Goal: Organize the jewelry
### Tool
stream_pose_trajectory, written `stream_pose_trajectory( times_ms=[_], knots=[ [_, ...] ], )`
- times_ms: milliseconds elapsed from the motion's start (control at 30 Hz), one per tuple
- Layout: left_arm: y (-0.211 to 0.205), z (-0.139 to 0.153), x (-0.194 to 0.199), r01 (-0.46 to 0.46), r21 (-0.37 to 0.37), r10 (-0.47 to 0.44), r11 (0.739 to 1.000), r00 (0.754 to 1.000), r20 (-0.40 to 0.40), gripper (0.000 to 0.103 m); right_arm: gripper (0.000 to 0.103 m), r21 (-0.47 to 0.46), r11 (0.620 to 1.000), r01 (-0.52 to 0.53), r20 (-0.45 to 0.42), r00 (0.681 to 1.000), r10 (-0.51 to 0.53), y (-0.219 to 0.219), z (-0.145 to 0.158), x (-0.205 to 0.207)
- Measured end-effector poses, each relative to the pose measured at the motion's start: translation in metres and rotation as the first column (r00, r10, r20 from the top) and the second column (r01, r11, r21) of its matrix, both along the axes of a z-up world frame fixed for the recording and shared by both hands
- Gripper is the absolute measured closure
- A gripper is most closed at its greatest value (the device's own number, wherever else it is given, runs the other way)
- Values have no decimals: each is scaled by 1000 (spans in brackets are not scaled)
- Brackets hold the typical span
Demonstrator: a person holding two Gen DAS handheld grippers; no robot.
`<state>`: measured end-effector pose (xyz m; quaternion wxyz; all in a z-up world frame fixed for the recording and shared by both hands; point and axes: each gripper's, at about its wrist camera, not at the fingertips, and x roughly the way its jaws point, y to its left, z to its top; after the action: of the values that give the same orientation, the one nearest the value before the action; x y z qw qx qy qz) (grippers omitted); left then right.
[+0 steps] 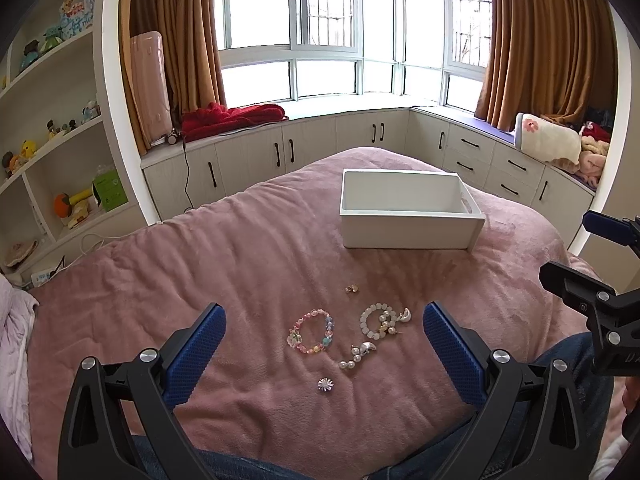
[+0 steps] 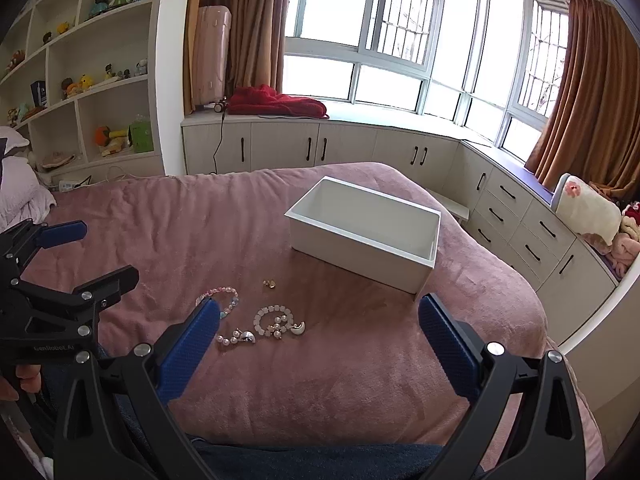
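Observation:
Jewelry lies on a pink blanket (image 1: 240, 264): a multicolour bead bracelet (image 1: 311, 331), a white bead bracelet (image 1: 374, 321) with pearl and moon earrings (image 1: 394, 320), a pearl strand with a moon charm (image 1: 358, 355), a small gold stud (image 1: 352, 289) and a silver flower brooch (image 1: 325, 385). An empty white box (image 1: 408, 210) stands behind them. My left gripper (image 1: 324, 326) is open above the jewelry. My right gripper (image 2: 319, 316) is open, above the blanket right of the pieces (image 2: 276, 322); the box (image 2: 362, 232) is ahead of it.
The bed's far edge drops toward white window-seat cabinets (image 1: 320, 148). A red garment (image 1: 232, 118) and a pink suitcase (image 1: 149, 88) sit at the window. Shelves with toys (image 1: 52, 128) stand left. My denim-clad legs (image 1: 248, 466) are at the near edge.

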<state>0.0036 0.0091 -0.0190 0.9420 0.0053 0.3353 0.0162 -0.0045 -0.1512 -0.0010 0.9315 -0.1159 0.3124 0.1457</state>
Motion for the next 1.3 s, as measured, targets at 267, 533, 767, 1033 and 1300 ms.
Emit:
stream_pose_trajectory(
  times_ms=[267,533,767,1033,1300],
  knots=[
    [6,-6,22,-24,7,24,1000,999,-30,3,5,-4,1000,-6,-38,999,6,5,-11,22],
    [13,-18,64,-39,12,40,999,996,-82,3,5,-17,1000,-7,-81,997,5,11,-30,51],
    [18,-40,97,-48,26,51,999,988,-148,3,5,-40,999,-4,-122,993,-1,16,-48,77],
    [30,-71,128,-52,33,59,998,971,-232,3,5,-71,997,-29,-157,988,18,28,-68,108],
    [45,-118,154,-81,30,86,996,931,-355,3,17,-95,993,-63,-247,968,38,41,-117,154]
  ],
)
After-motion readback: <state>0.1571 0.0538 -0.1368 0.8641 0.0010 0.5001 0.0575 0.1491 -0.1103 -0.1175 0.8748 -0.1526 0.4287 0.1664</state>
